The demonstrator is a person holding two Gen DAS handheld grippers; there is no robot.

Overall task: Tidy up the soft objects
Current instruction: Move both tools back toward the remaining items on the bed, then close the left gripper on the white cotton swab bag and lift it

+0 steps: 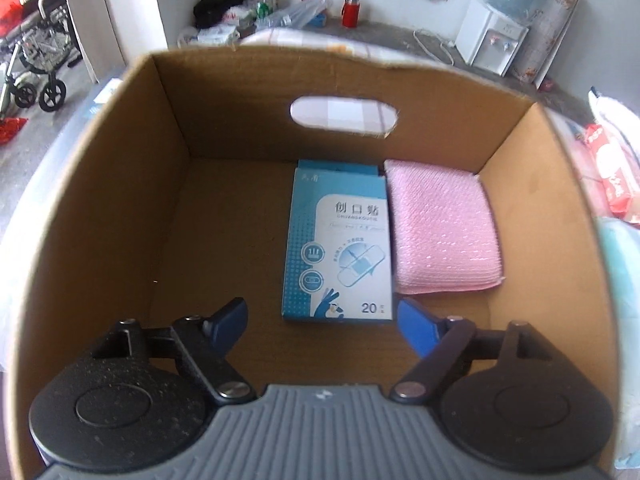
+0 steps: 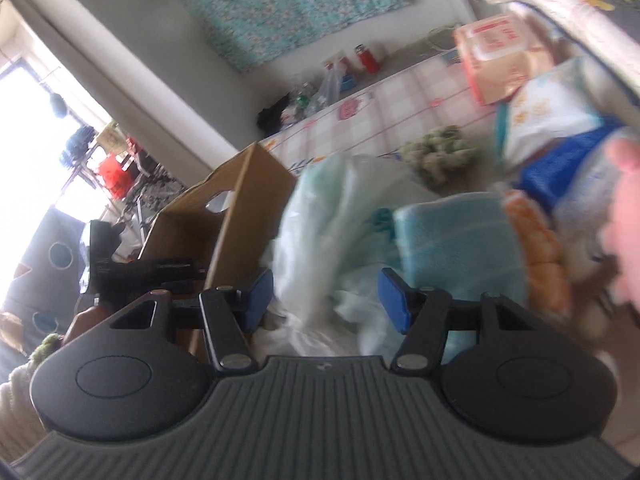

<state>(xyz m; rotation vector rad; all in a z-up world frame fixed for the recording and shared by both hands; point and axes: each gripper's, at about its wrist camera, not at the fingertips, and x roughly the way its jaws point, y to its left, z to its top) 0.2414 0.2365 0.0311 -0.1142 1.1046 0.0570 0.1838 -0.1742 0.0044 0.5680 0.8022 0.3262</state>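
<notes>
Cardboard formed the box (image 1: 120,200) into which the left gripper (image 1: 320,320) was pointed from above; its jaws were spread wide with nothing between them. On the box floor a blue plaster packet (image 1: 338,240) was seen lying flat, touching a pink sponge cloth (image 1: 444,232) pressed against the right wall; the left half of the floor was bare.

Outside the box, a heap of soft things was seen through the right wrist camera, much blurred; the right gripper (image 2: 324,296) was held partly open and empty, aimed at a pale crumpled plastic bag (image 2: 320,216) lying just beside the box wall (image 2: 248,208). Next to the bag a light blue folded towel (image 2: 452,240) was visible, with an orange cloth (image 2: 536,240) at its far side; a green knitted lump (image 2: 440,156) lay further back on the checked sheet (image 2: 400,100).

The bag was judged very light, limp and slippery, likely to slide from a shallow pinch; a bunched fold near its middle would be the better hold. The towel was judged soft but thicker, best taken across a folded edge. Whether the bag held anything could not be told.
</notes>
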